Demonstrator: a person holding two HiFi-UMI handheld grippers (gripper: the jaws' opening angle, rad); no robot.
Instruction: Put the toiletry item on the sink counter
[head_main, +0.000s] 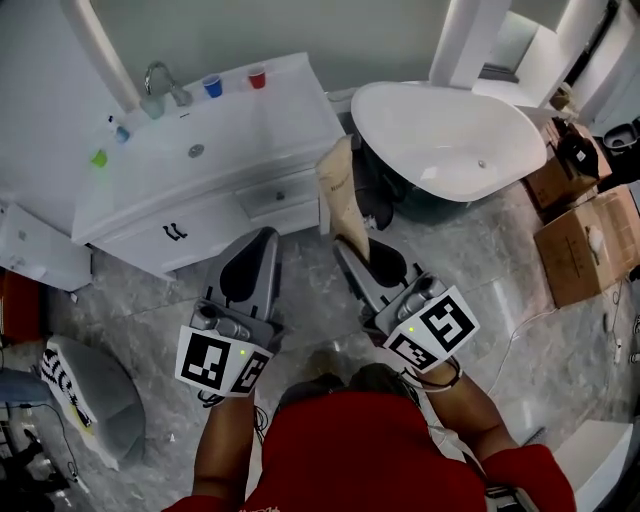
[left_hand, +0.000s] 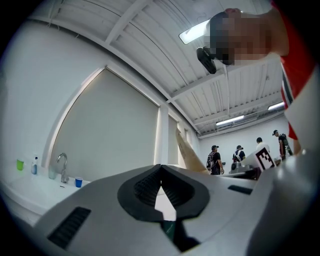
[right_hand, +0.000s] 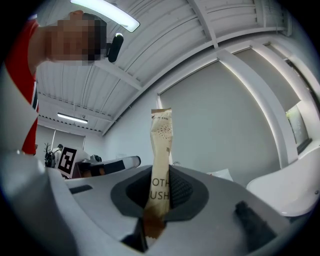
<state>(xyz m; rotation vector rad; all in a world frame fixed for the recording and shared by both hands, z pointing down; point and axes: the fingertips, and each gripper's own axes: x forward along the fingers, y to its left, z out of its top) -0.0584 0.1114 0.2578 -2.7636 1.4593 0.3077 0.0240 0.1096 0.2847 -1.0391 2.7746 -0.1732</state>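
Observation:
My right gripper (head_main: 347, 252) is shut on a tall tan paper toothbrush packet (head_main: 338, 195), which stands upright out of the jaws (right_hand: 161, 145). The packet also shows in the left gripper view (left_hand: 189, 155). My left gripper (head_main: 262, 242) sits beside it, jaws together with nothing between them (left_hand: 160, 170). The white sink counter (head_main: 290, 100) lies ahead and to the left, beyond both grippers, which hang over the marble floor in front of its drawers. In the left gripper view the counter (left_hand: 20, 192) is low on the left.
On the counter stand a faucet (head_main: 160, 85), a blue cup (head_main: 212, 86), a red cup (head_main: 257, 77), a green cup (head_main: 99, 158) and a small bottle (head_main: 120, 131). A white bathtub (head_main: 450, 140) is at the right, with cardboard boxes (head_main: 590, 245) beyond it.

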